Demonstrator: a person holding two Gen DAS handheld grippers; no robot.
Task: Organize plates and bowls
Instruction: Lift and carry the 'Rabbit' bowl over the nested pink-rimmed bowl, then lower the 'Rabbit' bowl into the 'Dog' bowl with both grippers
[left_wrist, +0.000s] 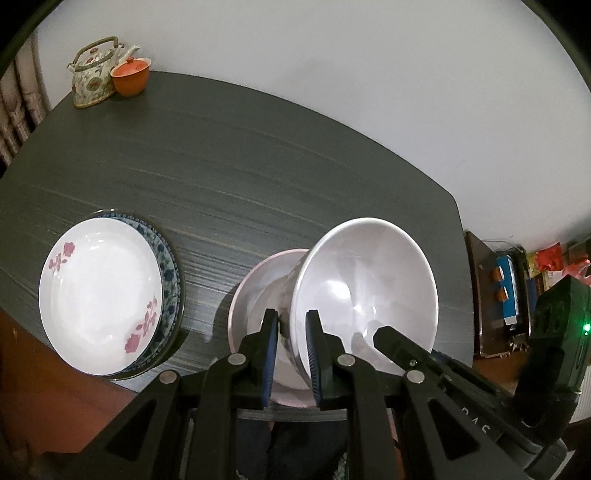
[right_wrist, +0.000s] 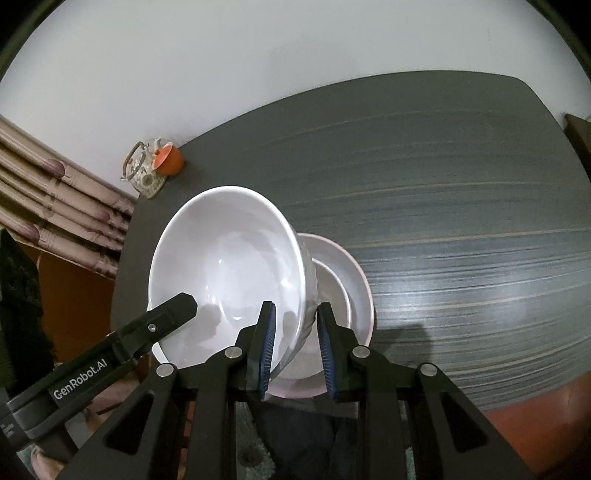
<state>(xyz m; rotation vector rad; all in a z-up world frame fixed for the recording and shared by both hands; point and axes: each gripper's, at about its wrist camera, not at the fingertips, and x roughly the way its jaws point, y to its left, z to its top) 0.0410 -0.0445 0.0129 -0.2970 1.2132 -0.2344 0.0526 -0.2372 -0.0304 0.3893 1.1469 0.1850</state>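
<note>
A large white bowl (left_wrist: 365, 280) (right_wrist: 225, 266) hangs tilted just above a wider pink-rimmed bowl (left_wrist: 255, 295) (right_wrist: 351, 280) that rests on the dark table (left_wrist: 258, 166). Both grippers hold it by opposite sides of the rim. My left gripper (left_wrist: 291, 321) is shut on the rim's left side. My right gripper (right_wrist: 295, 314) is shut on the right side of the wall. Each view shows one of the other gripper's fingers (left_wrist: 384, 334) (right_wrist: 183, 304) reaching inside the bowl. At the table's left front, a white plate with pink flowers (left_wrist: 103, 295) lies on a blue-patterned plate (left_wrist: 171, 266).
A patterned teapot (left_wrist: 94, 74) (right_wrist: 142, 170) and an orange lidded cup (left_wrist: 131, 75) (right_wrist: 170, 158) stand at the far left corner by the white wall. A low shelf with boxes (left_wrist: 509, 288) sits beyond the table's right edge. The table's front edge lies close beneath the grippers.
</note>
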